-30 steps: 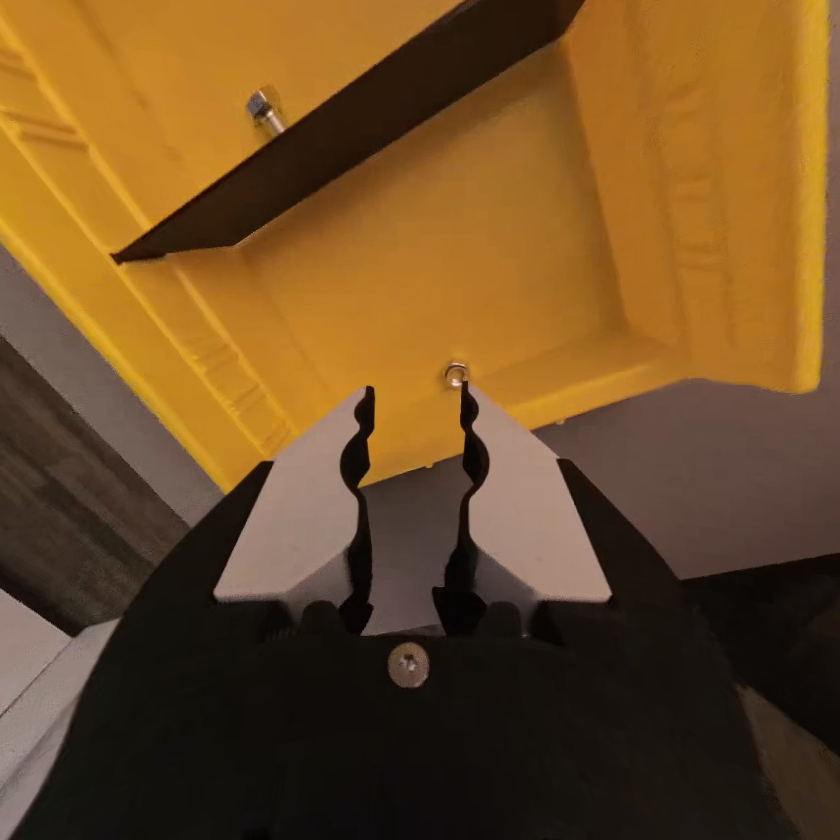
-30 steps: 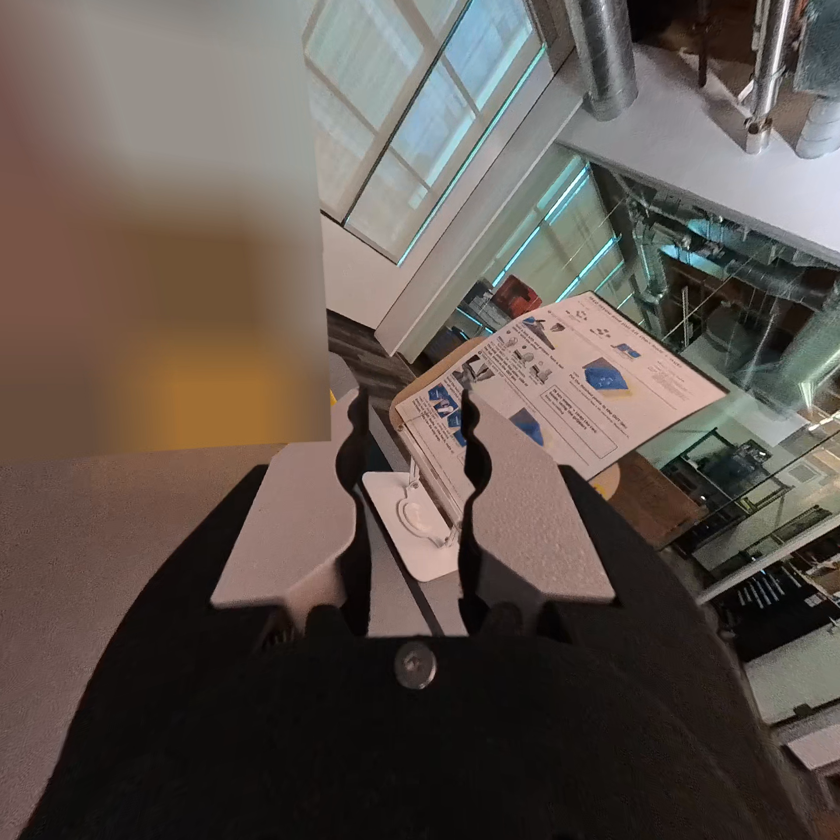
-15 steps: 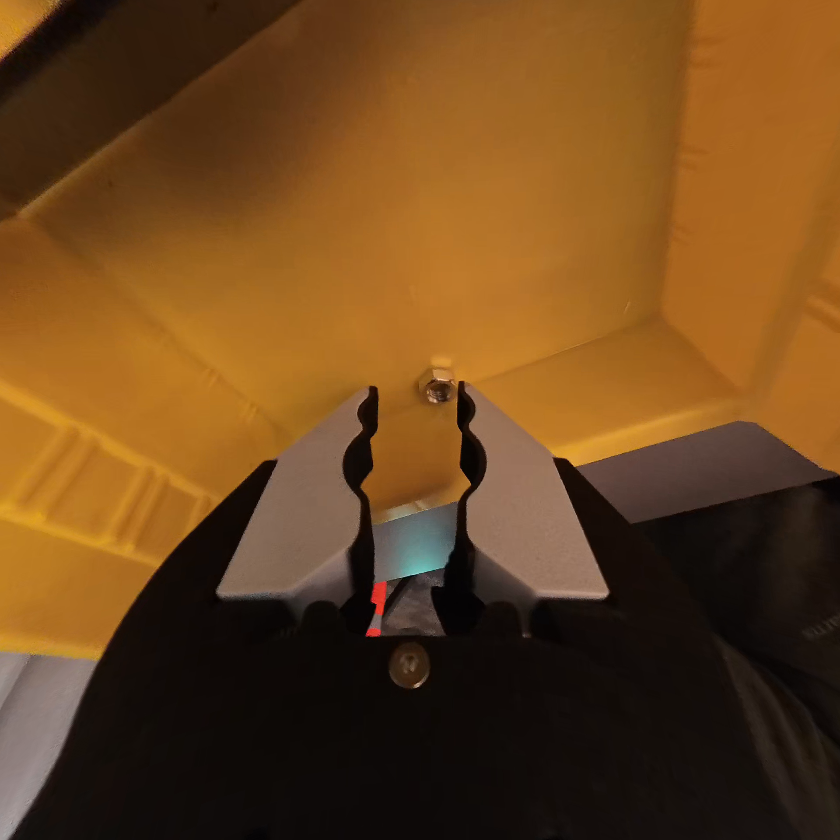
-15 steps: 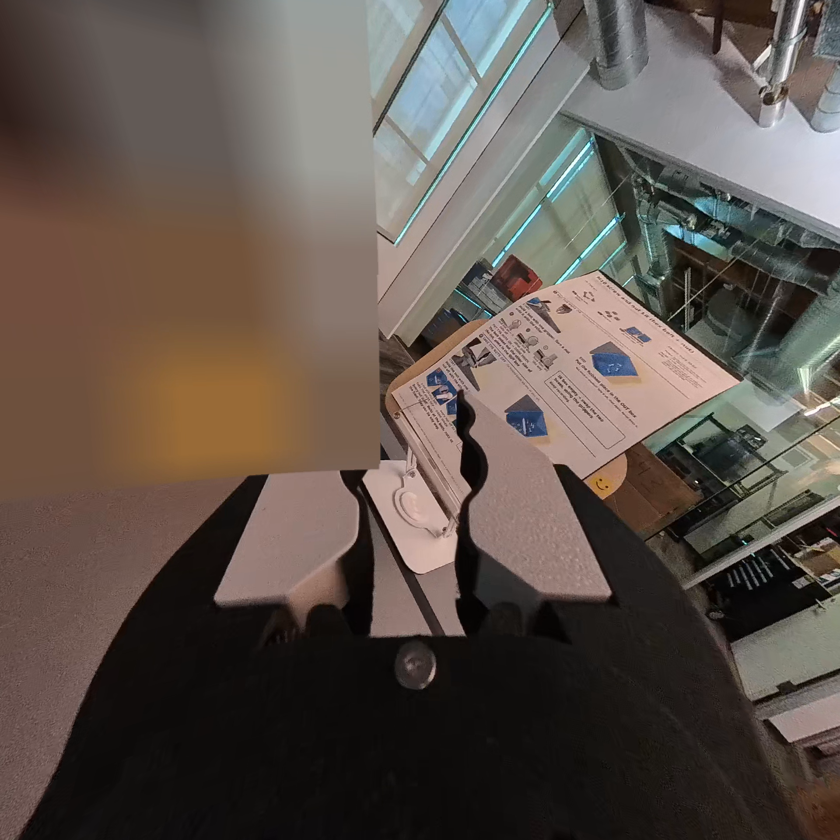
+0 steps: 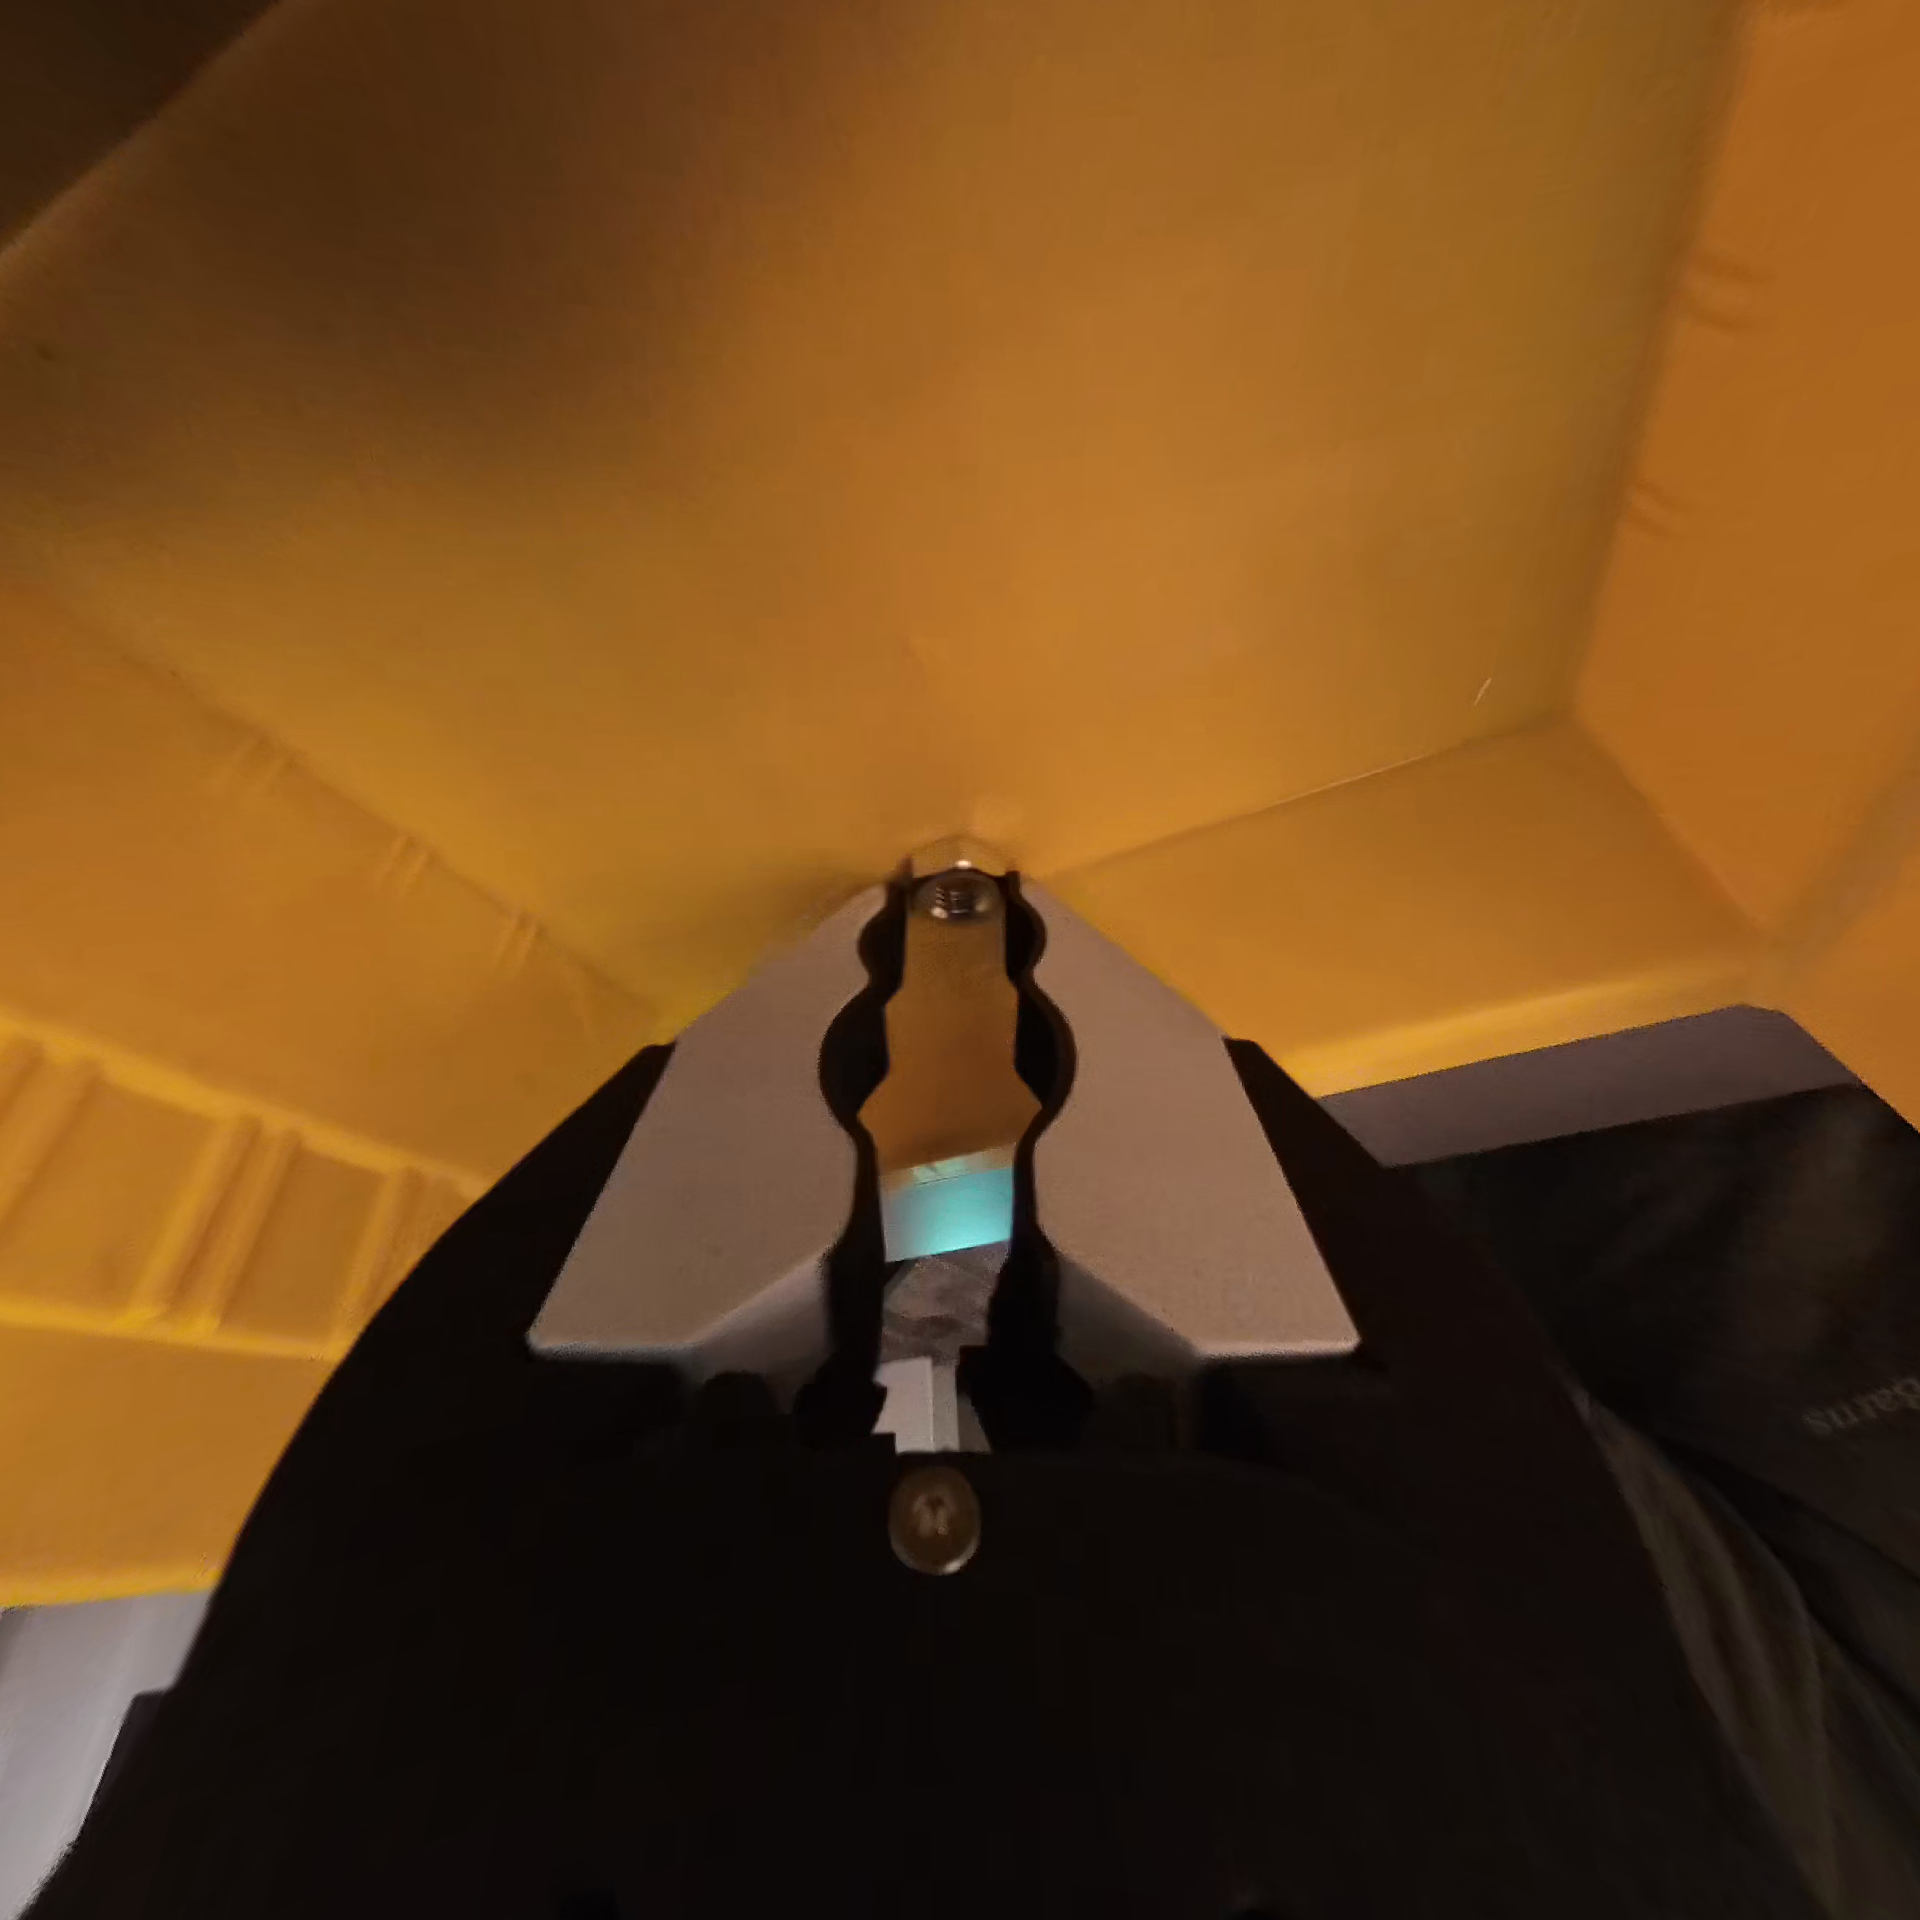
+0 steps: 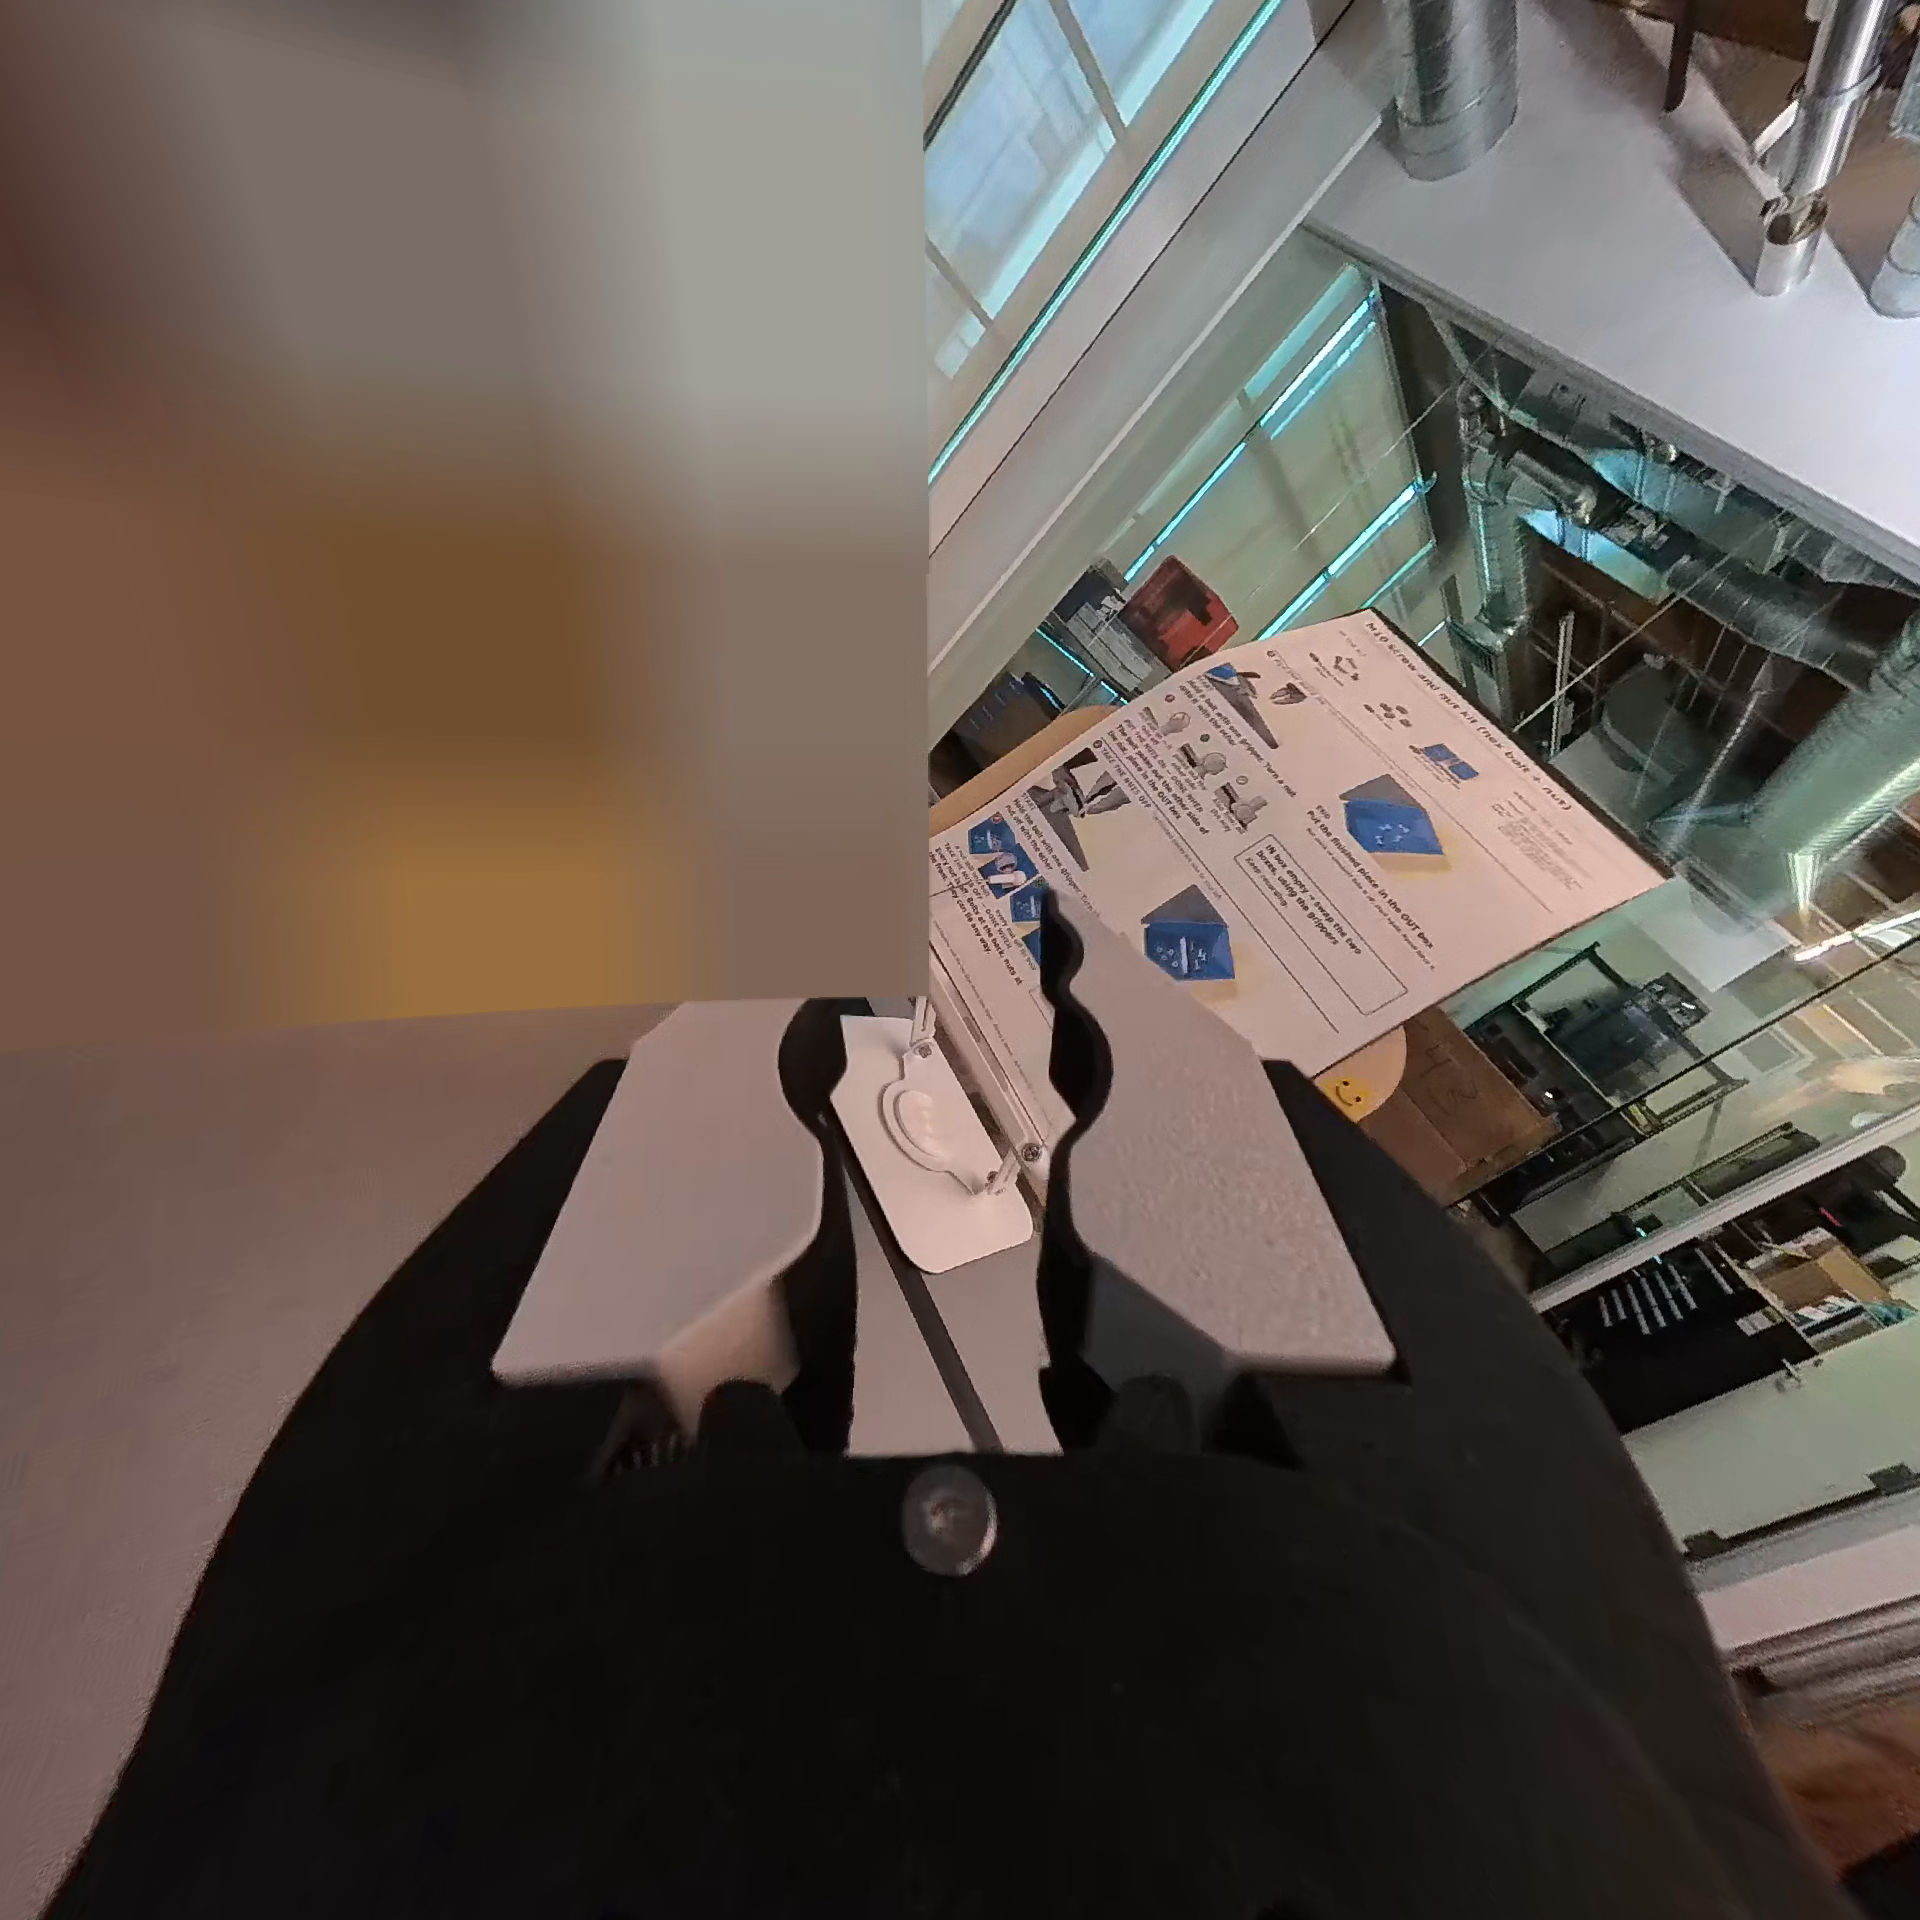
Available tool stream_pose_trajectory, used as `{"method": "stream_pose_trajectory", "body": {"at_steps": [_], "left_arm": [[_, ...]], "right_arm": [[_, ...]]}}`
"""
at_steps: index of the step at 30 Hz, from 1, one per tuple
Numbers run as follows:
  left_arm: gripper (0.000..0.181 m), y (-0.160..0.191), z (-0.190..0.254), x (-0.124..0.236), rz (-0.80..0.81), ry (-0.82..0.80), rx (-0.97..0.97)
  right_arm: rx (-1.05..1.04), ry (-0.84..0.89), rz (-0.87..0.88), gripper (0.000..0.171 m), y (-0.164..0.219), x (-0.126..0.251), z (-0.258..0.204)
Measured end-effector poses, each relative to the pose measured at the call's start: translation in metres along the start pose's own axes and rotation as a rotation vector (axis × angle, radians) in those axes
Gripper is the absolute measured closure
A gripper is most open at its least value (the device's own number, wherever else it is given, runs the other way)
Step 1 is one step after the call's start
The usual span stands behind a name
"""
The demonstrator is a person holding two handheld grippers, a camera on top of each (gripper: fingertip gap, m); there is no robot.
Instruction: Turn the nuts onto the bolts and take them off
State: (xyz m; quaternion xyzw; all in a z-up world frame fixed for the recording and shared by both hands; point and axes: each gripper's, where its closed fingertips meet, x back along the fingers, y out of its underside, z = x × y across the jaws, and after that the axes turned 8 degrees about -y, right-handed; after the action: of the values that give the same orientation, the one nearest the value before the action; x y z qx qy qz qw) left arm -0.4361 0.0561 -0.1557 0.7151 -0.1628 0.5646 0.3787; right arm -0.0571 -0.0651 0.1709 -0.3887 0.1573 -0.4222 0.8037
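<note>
Left gripper (image 5: pixel 954 902) now much nearer the yellow bin (image 5: pixel 935 468) than a second ago: then hovering with the nut (image 5: pixel 956 891) just past the right fingertip, now with the nut sitting right between the two tips at the crease where bin floor meets near wall. Jaws narrowed around it, tips flanking it on both sides; actual contact too blurred to call, so cannot tell whether clamped or only close. Threaded hole facing the camera. No bolt in view now, though one lay beyond a black divider a second ago. Judging from this: nut pickup in hand, threading onto a bolt not yet begun. Risk of the nut skidding into the crease if squeezed off-centre.

Right gripper (image 6: pixel 940 987) parted and empty, carrying nothing, left fingertip hidden under the blurred patch. Aim shifted only slightly over the last second, off toward the room rather than the bin; idle, by the look of it.

Surface: grey tabletop (image 6: pixel 260 1195) under the right gripper, with a white stand (image 6: pixel 935 1174) propping an illustrated instruction sheet (image 6: pixel 1299 883). Beyond, large windows, a white ledge, silver ducting and glass partitions.
</note>
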Motion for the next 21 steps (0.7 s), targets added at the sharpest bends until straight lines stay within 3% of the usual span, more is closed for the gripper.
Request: {"method": "stream_pose_trajectory", "body": {"at_steps": [7, 10, 12, 14, 16, 21], "left_arm": [[0.166, 0.000, 0.000, 0.009, 0.021, -0.012, -0.017], [0.166, -0.014, -0.014, 0.047, 0.240, -0.086, 0.049], [0.166, -0.032, -0.006, 0.095, 0.508, -0.076, 0.079], [0.166, -0.052, 0.028, 0.156, 0.837, -0.024, 0.015], [0.166, -0.061, 0.084, 0.190, 1.008, 0.049, -0.158], [0.166, -0.073, 0.220, 0.134, 0.751, 0.250, -0.599]], "right_arm": [[0.019, 0.009, -0.033, 0.138, 0.006, 0.000, 0.001], [0.024, 0.022, -0.031, 0.138, 0.005, 0.002, 0.003], [0.030, 0.037, -0.026, 0.139, 0.003, 0.004, 0.006], [0.036, 0.048, -0.014, 0.139, -0.001, 0.006, 0.007], [0.039, 0.049, -0.002, 0.140, -0.004, 0.009, 0.006], [0.068, 0.045, -0.021, 0.140, -0.007, 0.013, 0.002]]}}
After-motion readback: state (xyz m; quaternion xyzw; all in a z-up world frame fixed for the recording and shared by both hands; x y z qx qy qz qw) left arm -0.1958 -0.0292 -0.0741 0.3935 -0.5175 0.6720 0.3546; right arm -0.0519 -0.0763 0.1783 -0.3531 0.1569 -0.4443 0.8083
